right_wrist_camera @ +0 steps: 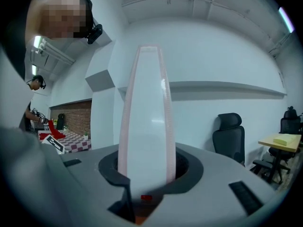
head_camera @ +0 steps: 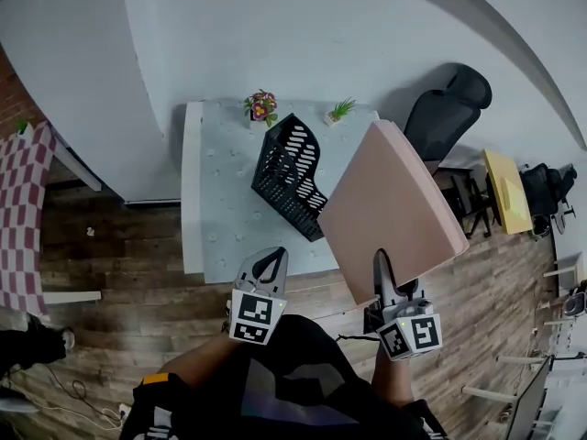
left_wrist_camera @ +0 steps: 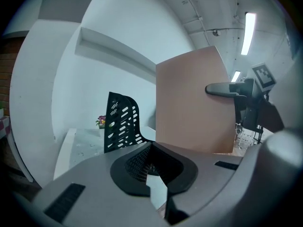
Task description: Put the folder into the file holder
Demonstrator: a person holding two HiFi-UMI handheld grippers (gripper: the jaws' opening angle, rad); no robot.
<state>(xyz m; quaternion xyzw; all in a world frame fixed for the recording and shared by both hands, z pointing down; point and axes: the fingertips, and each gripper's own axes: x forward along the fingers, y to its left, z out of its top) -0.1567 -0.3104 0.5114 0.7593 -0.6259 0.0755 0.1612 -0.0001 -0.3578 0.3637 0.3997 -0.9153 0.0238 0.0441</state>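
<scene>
Bottom of the head view: left gripper [head_camera: 271, 260], left of centre. Its jaws are pressed together at the tips with nothing between them. It hangs over the near edge of the tabletop [head_camera: 215, 209] and is clear of everything on it.

Right gripper [head_camera: 381, 269], right of centre, same depth. Its jaws pinch the lower edge of the folder [head_camera: 394, 200]. The right gripper view confirms this: the folder shows edge-on, rising up the middle of the frame from between the pads.

Folder: pink and flat, held in the air and tilted, filling the right-centre of the head view. Its lower part is over the wood floor [head_camera: 138, 255] and its upper part is over the right end of the tabletop. It is outside the file holder [head_camera: 289, 177], just to that one's right. Whether they touch I cannot tell. In the left gripper view the folder stands as an upright panel right of the file holder, with the right gripper at its right edge.

File holder: black with slotted walls, standing on the tabletop at centre frame.

Far edge of the tabletop, against the white wall [head_camera: 275, 26]: a flower pot [head_camera: 261, 106] and a small green plant [head_camera: 339, 110], well apart.

Upper right: a black office chair [head_camera: 447, 113]. Right of it stands a yellow table [head_camera: 504, 191].

Left edge: a checkered cloth [head_camera: 23, 204].
</scene>
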